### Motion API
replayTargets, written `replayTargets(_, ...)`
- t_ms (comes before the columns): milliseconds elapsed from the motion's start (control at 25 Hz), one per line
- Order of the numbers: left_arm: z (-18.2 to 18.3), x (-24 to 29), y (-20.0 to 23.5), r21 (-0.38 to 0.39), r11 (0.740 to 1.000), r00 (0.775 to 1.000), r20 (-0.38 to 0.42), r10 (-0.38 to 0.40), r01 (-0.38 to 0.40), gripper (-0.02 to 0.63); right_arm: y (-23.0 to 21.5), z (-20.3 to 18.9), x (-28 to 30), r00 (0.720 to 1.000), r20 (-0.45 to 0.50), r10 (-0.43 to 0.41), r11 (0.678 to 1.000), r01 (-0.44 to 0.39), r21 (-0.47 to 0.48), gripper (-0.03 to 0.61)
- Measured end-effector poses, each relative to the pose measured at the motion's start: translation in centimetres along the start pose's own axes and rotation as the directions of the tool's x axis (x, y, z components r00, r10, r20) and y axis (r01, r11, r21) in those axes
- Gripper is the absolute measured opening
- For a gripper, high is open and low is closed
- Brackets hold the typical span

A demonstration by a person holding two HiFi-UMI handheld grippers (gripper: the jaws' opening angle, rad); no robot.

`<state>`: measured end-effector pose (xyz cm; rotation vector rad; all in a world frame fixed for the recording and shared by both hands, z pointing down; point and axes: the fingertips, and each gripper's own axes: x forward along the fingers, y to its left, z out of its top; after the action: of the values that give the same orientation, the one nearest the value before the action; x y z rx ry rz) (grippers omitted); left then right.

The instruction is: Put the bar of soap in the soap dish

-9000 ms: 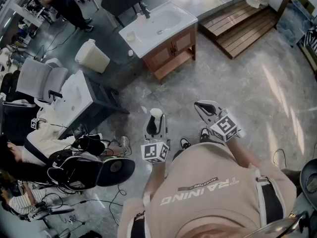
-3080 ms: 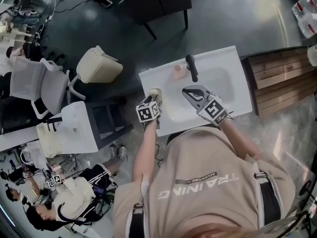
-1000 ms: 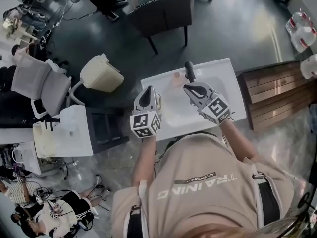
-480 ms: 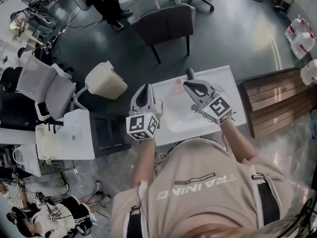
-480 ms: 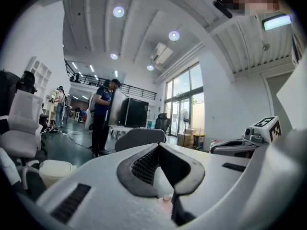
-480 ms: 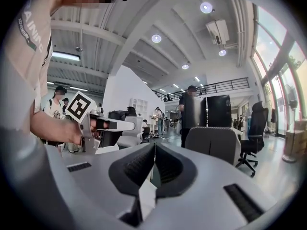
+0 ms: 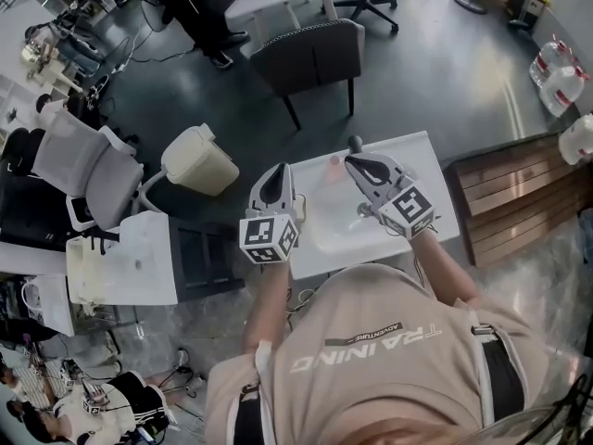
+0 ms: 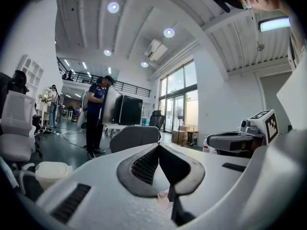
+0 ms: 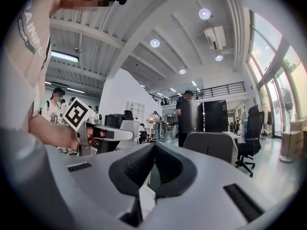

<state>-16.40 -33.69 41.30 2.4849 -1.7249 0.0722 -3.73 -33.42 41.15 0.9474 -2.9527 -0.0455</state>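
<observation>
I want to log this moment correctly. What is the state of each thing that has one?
Left gripper: jaws shut, empty.
Right gripper: jaws shut, empty.
Dish: on the sink top, contents too small to tell.
Bin: lid shut.

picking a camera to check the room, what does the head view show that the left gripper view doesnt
Head view only: the wooden platform and the marker cube on the left gripper. Left gripper view only: the ceiling lights and tall windows. Both: the grey chair, the beige bin and the right gripper.
</observation>
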Motion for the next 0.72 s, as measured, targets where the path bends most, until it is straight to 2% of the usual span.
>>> replayTargets(720, -2.2, -1.3, 1.0, -0.015, 1.0, 0.998, -0.068, -0.017, 0.016, 0.01, 2.0, -1.2, 0.3, 0.998, -0.057, 0.025, 1.0, -0.026, -0.005, 0.012)
